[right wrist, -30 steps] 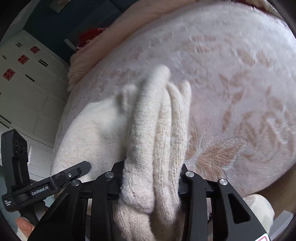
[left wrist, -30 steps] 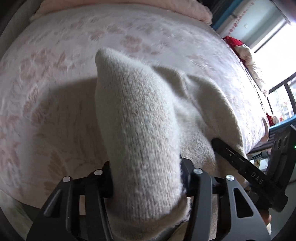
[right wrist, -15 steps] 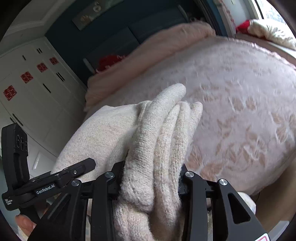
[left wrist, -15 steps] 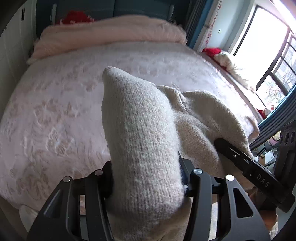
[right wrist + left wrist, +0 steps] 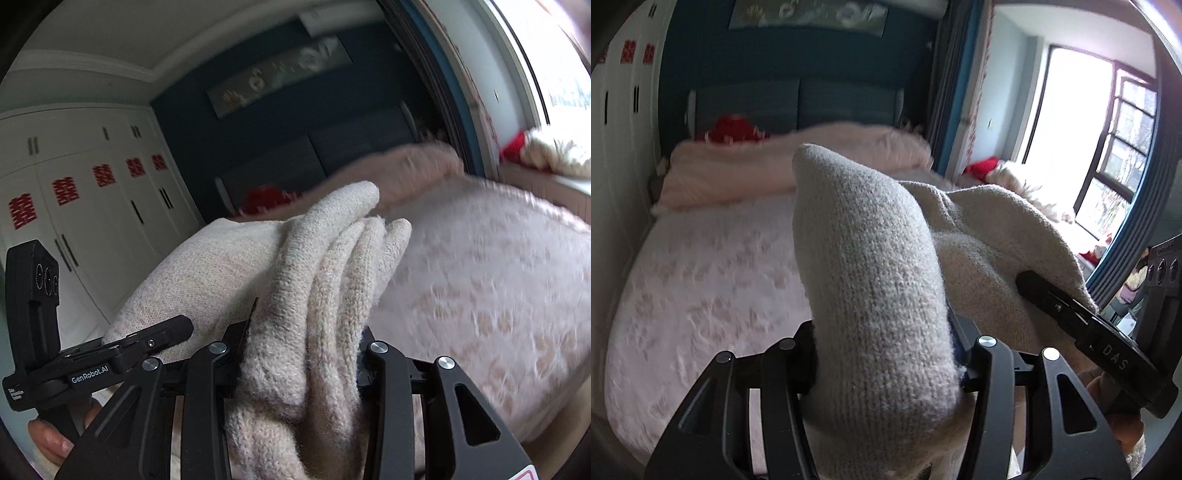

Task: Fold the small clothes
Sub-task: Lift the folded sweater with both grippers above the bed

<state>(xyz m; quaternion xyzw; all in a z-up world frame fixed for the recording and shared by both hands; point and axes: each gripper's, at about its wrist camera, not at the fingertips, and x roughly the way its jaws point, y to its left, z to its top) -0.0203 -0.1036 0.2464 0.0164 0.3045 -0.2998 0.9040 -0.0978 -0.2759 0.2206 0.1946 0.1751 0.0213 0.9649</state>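
Note:
A cream knitted garment fills the middle of both wrist views. My left gripper is shut on a thick fold of it, and the knit hides the fingertips. My right gripper is shut on a bunched, pleated edge of the same garment. The garment hangs stretched between the two grippers, lifted above the bed. The right gripper also shows at the right of the left wrist view, and the left gripper at the left of the right wrist view.
The bed has a pink patterned cover and a rolled pink blanket at its head. A dark blue headboard wall is behind. White wardrobes stand to the left, a bright window to the right.
Both grippers have risen and tilted up with the garment still held. The views have swung from looking down on the bed cover to facing the headboard, wall and window.

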